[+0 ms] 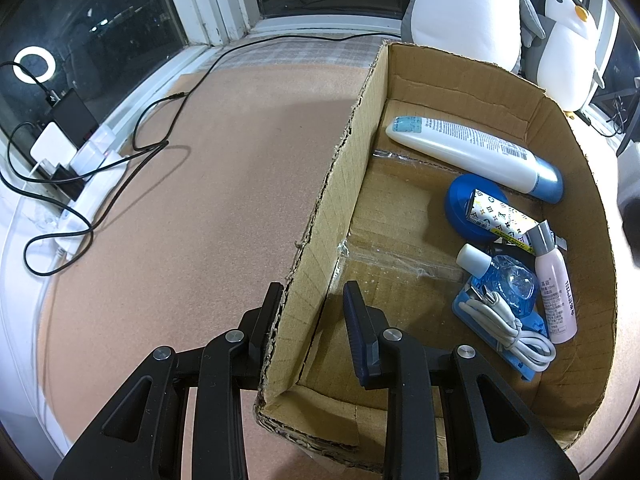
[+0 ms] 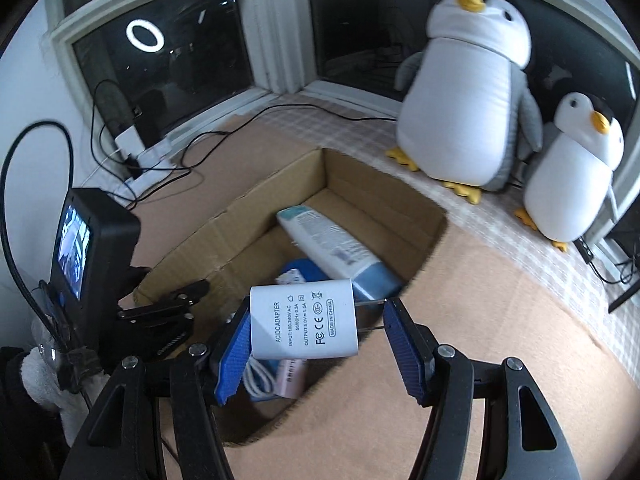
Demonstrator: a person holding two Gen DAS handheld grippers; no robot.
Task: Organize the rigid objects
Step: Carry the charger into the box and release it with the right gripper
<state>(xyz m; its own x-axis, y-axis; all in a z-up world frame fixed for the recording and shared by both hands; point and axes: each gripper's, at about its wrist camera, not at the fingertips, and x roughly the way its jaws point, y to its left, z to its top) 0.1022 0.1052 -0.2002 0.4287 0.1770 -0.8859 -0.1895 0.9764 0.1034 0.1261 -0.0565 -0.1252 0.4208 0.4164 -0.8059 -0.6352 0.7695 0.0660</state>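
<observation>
My left gripper [image 1: 313, 292] straddles the left wall of an open cardboard box [image 1: 344, 168], one finger outside and one inside, shut on that wall. Inside the box lie a white lotion bottle [image 1: 472, 152], a blue round tin [image 1: 460, 208], a patterned tube [image 1: 504, 216], a pink bottle [image 1: 556, 292], a small clear blue bottle [image 1: 504, 276] and a coiled white cable [image 1: 508, 328]. My right gripper [image 2: 319, 308] hangs over the box [image 2: 240, 236], shut on a white AC/DC adapter [image 2: 304, 320]. The adapter's body rests against the left pad and its prongs touch the right pad.
Two plush penguins [image 2: 472, 92] stand behind the box by the window. A power strip with chargers and black cables [image 1: 80, 160] lies at the far left on the tan mat [image 1: 200, 220]. The left gripper's body and screen [image 2: 92, 248] fill the right wrist view's left side.
</observation>
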